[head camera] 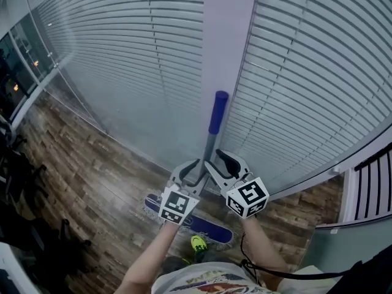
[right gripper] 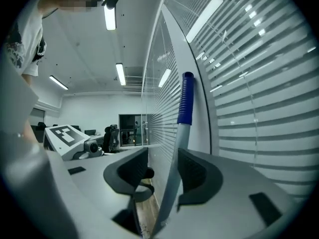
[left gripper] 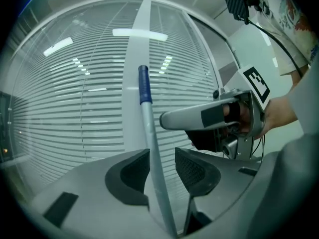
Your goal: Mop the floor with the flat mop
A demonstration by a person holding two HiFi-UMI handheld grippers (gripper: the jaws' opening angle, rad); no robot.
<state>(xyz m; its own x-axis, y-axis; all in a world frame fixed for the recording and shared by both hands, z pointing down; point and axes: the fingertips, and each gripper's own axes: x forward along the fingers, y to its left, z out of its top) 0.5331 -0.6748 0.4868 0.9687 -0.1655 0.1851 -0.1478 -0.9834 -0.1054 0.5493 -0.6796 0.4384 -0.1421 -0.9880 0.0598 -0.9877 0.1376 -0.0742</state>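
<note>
While the mop (head camera: 211, 141) leans on the white post (head camera: 229, 35) with its flat head (head camera: 214, 230) on the wood floor (head camera: 92, 164) by a yellow shoe (head camera: 197, 244), the left gripper (head camera: 188, 175) and right gripper (head camera: 222, 164) both stand open, the pole (left gripper: 149, 148) between their jaws but not squeezed.

Wood-plank floor (head camera: 92, 176) bearing the blue flat mop head (head camera: 214, 230), laid flat near the blind-covered wall (head camera: 153, 72); a yellow-green shoe (head camera: 197, 244) just beside it.
</note>
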